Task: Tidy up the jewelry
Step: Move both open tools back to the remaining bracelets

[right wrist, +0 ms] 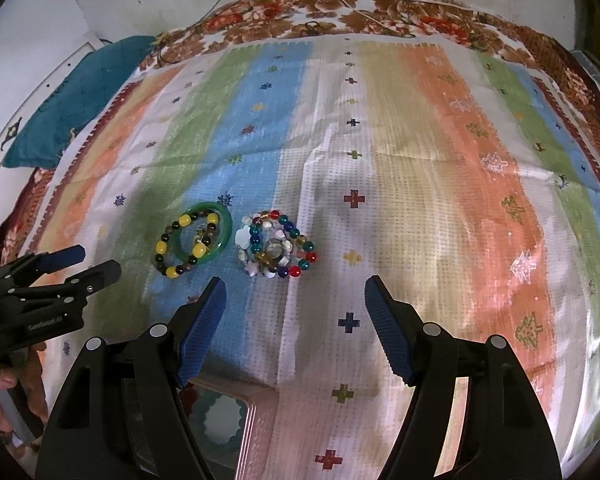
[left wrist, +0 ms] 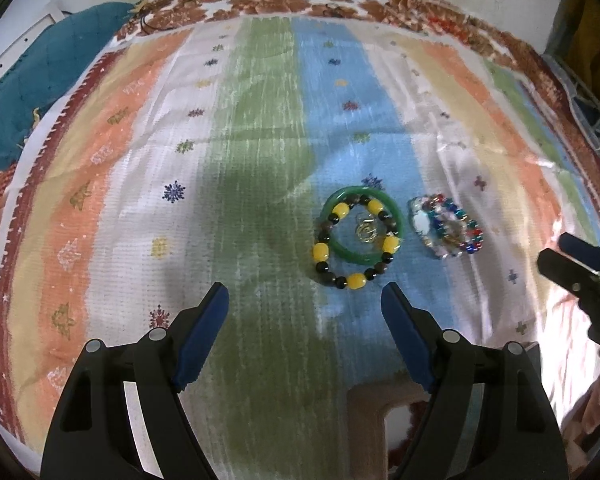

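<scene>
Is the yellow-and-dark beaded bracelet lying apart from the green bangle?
No, the beaded bracelet overlaps the green bangle on the striped cloth.

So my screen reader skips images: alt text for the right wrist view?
An open right hand-held gripper hovers over a striped cloth, near a green bangle overlapping a yellow-and-dark bead bracelet and a pile of multicoloured bead bracelets.

my left gripper (left wrist: 304, 304) and right gripper (right wrist: 294, 296) are black plastic frames with cut-out slots, round silver pivot pins and ridged blue pads (right wrist: 202, 332). pale lettering marks the left one's side, too blurred to read.
</scene>
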